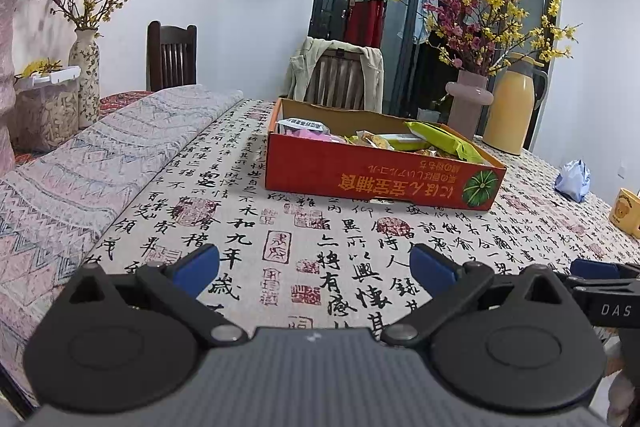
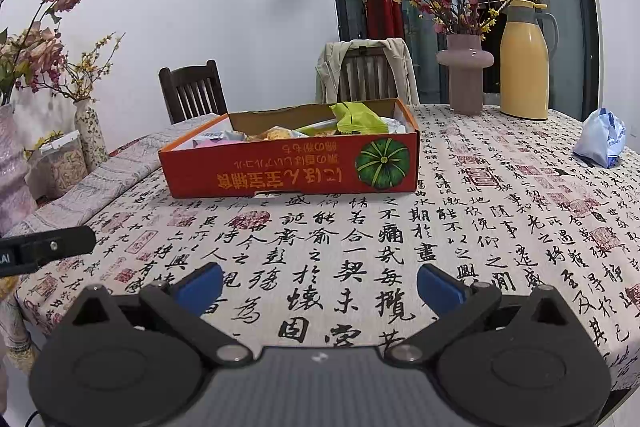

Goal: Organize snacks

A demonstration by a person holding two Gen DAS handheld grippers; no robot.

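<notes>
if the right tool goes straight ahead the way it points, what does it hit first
Probably the near wall of the red box. The right tool is open and empty, with only bare tablecloth before it; depth is hard to judge.

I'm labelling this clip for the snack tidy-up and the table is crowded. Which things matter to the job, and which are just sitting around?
Part of the job:
- red cardboard box with pumpkin print
- green foil snack packet in it
- pink snack packet in it

Just lying about:
- yellow thermos jug
- pink glass vase
- blue-white plastic bag
- yellow bear mug
</notes>
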